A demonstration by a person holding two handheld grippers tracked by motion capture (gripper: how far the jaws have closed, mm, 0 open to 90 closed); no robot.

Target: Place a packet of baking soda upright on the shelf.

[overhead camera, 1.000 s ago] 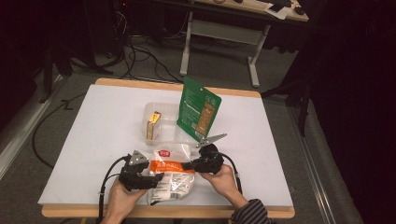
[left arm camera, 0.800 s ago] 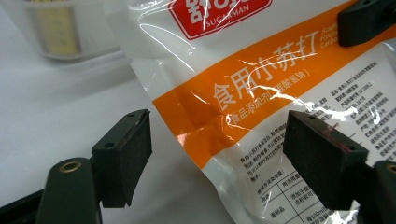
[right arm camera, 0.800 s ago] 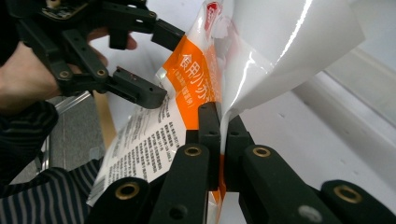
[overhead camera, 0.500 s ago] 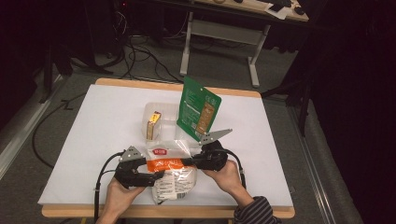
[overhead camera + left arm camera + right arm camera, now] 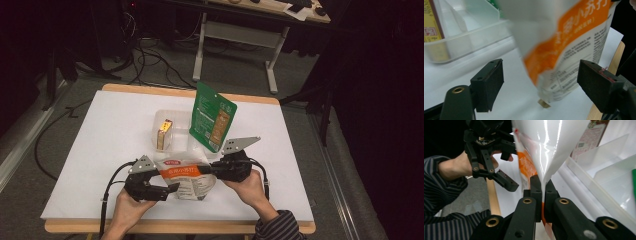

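- Orange-and-white pouch (image 5: 186, 176) hangs between our two tongs, near the front edge of the white surface (image 5: 100, 140); its lower end seems to rest on or just above the surface, though we cannot tell which.
- Our right tongs (image 5: 214, 170) are pressed together on the pouch's side edge. In the right gripper view the black jaws pinch the glossy white film of the pouch (image 5: 544, 157) where it folds to a point.
- Our left tongs (image 5: 172, 189) stand spread. In the left gripper view the pouch (image 5: 564, 50) hangs between the two black jaws with clear gaps on both sides, so nothing is gripped there.
- Print on the pouch is blurred in the left gripper view; we make out an orange band and small dark text but cannot read it.
- Small tan bit (image 5: 544, 103) sits under the pouch's bottom corner; we cannot tell what it is.
- Clear plastic tray (image 5: 180, 120) lies just beyond the pouch, with a yellow packet (image 5: 164, 134) standing in it. Its compartment walls are hard to trace from above.
- Green pouch (image 5: 212, 123) stands tilted at the tray's right side; its base is hidden behind the grey plate of our right tongs.
- Striped sleeve (image 5: 277, 227) is cut off at the bottom edge.
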